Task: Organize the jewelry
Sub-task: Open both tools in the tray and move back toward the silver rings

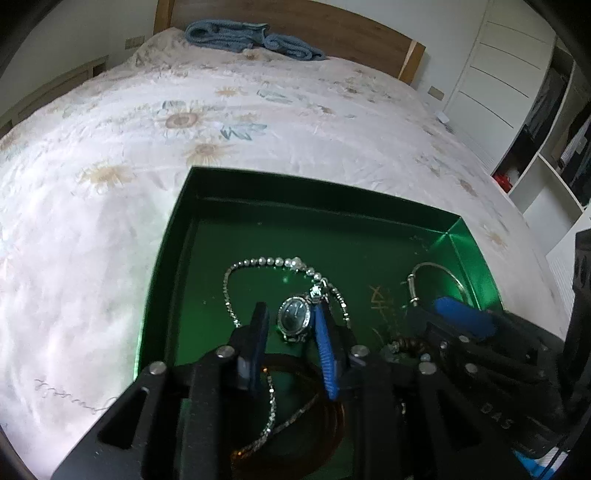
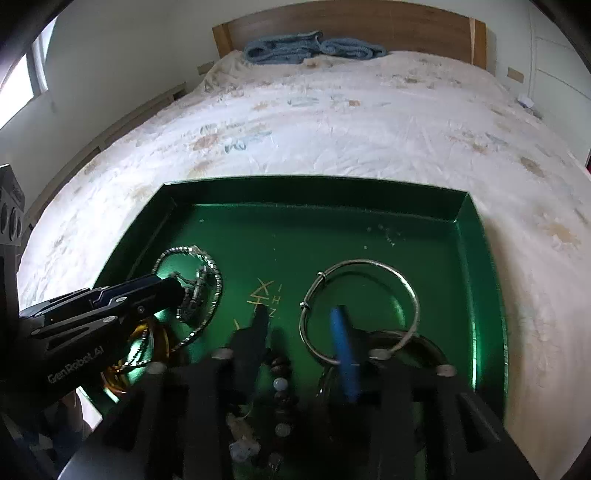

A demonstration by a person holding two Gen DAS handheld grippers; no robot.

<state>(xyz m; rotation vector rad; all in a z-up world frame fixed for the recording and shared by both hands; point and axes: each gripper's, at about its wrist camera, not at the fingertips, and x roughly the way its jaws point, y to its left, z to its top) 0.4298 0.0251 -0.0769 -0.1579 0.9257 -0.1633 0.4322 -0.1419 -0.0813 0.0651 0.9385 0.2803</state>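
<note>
A green tray (image 1: 258, 184) lies on the bed and also shows in the right wrist view (image 2: 332, 190). My left gripper (image 1: 290, 310) is open, its fingers on either side of a small dark-faced watch (image 1: 294, 318) on a silver beaded chain (image 1: 236, 266). My right gripper (image 2: 299, 314) is open low over the tray, its blue finger (image 2: 343, 354) inside a silver bangle (image 2: 360, 306). The bangle also shows in the left wrist view (image 1: 436, 275). A dark beaded bracelet (image 2: 280, 391) lies between the right fingers. A gold-brown bangle (image 1: 328, 417) lies under the left gripper.
The tray sits on a floral bedsheet (image 1: 184, 122). A folded blue towel (image 1: 251, 37) lies by the wooden headboard (image 2: 369, 26). White shelves (image 1: 546, 147) stand at the right. The left gripper's body (image 2: 92, 317) crosses the tray's left side in the right wrist view.
</note>
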